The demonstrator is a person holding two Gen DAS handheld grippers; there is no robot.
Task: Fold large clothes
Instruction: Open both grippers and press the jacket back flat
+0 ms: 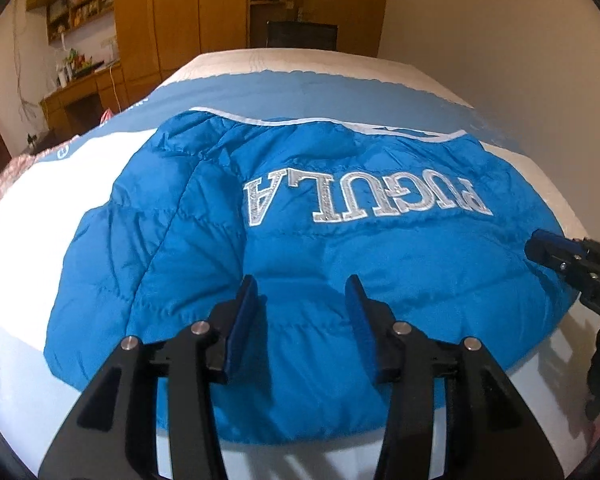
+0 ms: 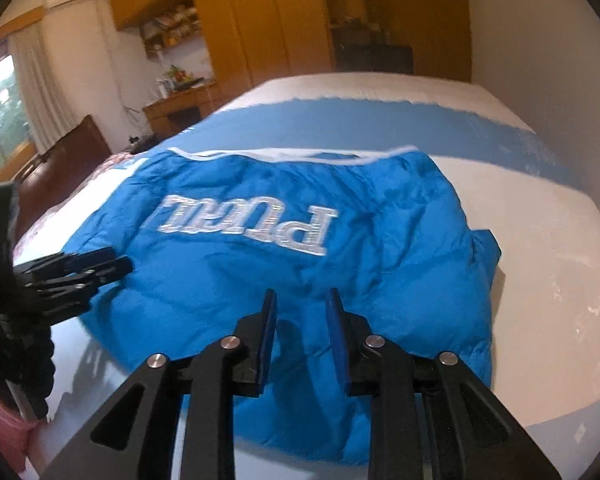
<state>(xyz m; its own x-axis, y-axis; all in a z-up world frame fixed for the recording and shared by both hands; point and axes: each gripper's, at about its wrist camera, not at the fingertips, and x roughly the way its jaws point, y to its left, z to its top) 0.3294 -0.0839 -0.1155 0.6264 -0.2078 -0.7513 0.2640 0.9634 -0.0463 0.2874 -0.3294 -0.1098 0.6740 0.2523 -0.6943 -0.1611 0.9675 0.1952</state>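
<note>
Holding my left hand-held gripper [image 1: 302,284] and right hand-held gripper [image 2: 302,298] apart, empty, above the blue jacket [image 1: 300,264] on the bed [image 1: 20,272]

Wooden wardrobe [image 1: 182,12], cluttered desk [image 1: 82,88]

A home bedroom: ahead of the grippers lies a bed [image 1: 292,60], with wooden wardrobes [image 1: 180,12], cluttered shelves [image 1: 80,0] and a desk [image 1: 84,96] beyond, left.
</note>
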